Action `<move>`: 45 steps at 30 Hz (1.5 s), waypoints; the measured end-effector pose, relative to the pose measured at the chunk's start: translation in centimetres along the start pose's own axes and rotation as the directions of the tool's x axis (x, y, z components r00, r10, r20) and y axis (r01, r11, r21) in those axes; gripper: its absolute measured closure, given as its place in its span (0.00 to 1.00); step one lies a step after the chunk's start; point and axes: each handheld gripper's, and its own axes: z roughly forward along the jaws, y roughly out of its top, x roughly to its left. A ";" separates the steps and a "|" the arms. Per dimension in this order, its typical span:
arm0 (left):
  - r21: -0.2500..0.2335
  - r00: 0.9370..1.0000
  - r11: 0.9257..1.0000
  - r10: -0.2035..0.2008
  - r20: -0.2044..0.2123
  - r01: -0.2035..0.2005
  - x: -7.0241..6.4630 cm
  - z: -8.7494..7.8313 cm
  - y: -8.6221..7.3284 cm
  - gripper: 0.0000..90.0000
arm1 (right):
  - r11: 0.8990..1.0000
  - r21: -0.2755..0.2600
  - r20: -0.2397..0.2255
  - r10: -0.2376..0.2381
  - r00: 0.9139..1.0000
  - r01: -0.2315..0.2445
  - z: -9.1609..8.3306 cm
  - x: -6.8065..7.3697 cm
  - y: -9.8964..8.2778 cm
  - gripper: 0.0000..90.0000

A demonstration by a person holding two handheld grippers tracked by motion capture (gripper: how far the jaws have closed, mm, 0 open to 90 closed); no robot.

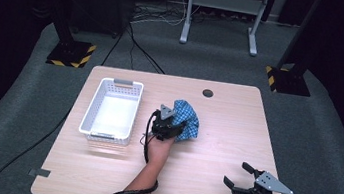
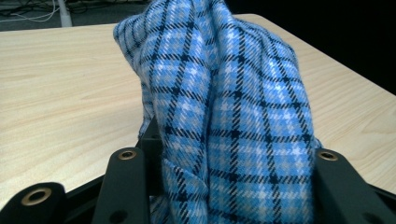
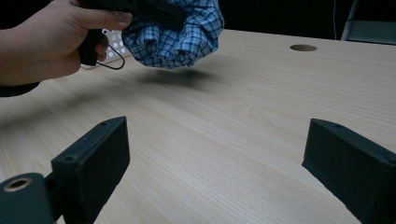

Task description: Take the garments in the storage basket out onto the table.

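Cloth (image 1: pixel 186 120) bunched, pinched in left gripper (image 1: pixel 168 125), lifted off table (image 1: pixel 225 134); best carried level over basket (image 1: pixel 111 112) before release. Right gripper (image 1: pixel 242 179) spread, idle.

No readable text or labels

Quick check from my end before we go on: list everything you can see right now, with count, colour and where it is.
cloth: one, blue checked, bunched and lifted off the table near its middle, held in the left gripper
basket: one, white, perforated walls, on the table's left part, nothing inside
table: one, light wood, with a round dark hole near its far edge
stand: one, grey metal, on the floor beyond the table
cables: several, black and white, on the grey floor
left gripper: one, black, closed on the cloth
right gripper: one, black, jaws apart, near the table's near right corner
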 end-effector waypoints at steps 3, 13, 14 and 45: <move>0.011 1.000 1.000 -0.003 -0.001 0.003 0.1 0.2 -0.4 0.58 | 1.000 0.000 0.000 0.000 1.000 0.000 0.0 0.0 0.0 0.07; 0.045 1.000 0.999 -0.014 -0.010 0.015 0.4 0.8 -1.6 0.57 | 1.000 0.000 -0.001 0.000 1.000 0.000 0.0 0.0 0.0 0.07; 0.045 1.000 0.999 -0.017 -0.010 0.017 0.4 0.9 -1.6 0.57 | 1.000 0.000 -0.001 0.000 1.000 0.000 0.0 0.0 0.0 0.07; 0.089 1.000 0.996 -0.003 0.012 0.002 0.3 1.1 -1.8 0.34 | 1.000 -0.004 -0.002 0.002 1.000 -0.002 0.0 0.0 0.0 0.07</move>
